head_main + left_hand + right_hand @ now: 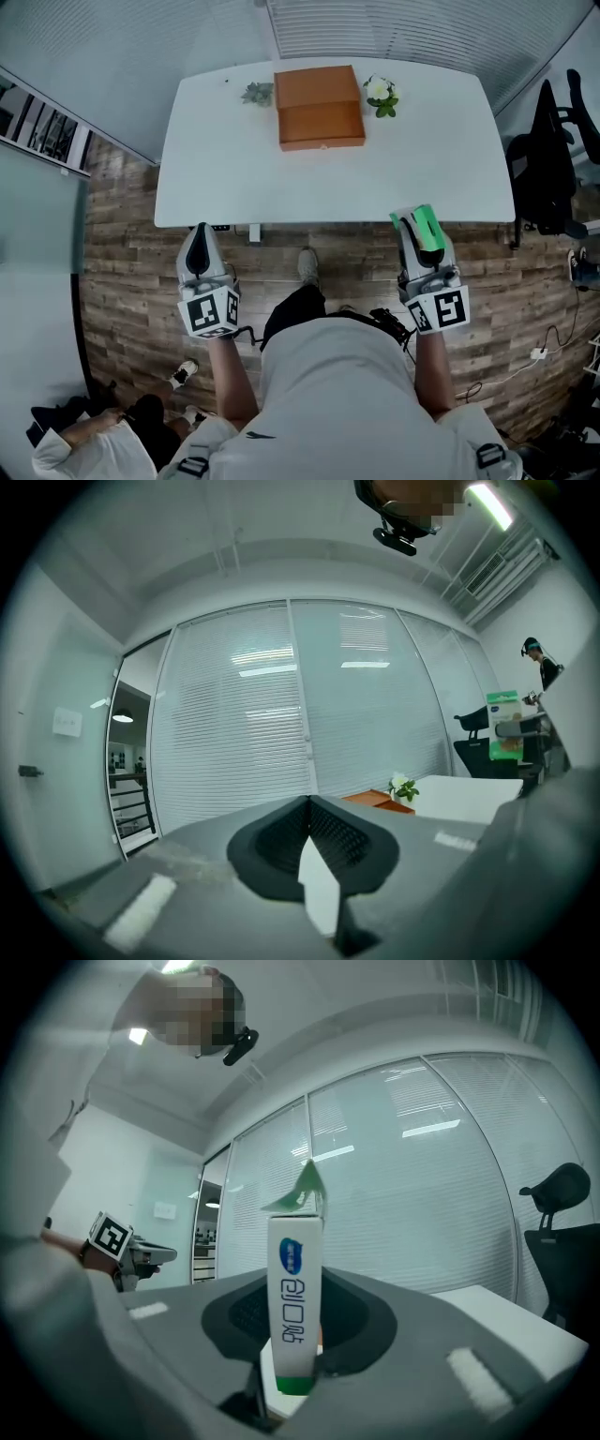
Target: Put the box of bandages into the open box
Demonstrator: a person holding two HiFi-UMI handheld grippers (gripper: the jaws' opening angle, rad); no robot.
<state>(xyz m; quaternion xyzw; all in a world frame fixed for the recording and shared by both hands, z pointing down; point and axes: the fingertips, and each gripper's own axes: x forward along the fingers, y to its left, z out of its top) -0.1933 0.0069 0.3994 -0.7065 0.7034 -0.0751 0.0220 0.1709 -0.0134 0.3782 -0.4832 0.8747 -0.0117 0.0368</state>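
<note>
1. Right gripper [420, 234]: jaws closed partway, pads clamped on the box of bandages [295, 1316]. It hung short of the white table's [234, 178] near edge, above the wooden floor.
2. Box of bandages: white and green, standing upright between the right jaws, its green flap raised at the top end beyond the fingertips.
3. Left gripper [199, 246]: jaws pressed together, nothing between them. It was level with the right gripper and well apart from it.
4. Orange box [320, 106]: on the table's far side, well ahead of both grippers, forward and left of the right one.
5. White-flowered plant [381, 94]: just right of the orange box.
6. Grey-green plant [257, 93]: just left of the orange box.
</note>
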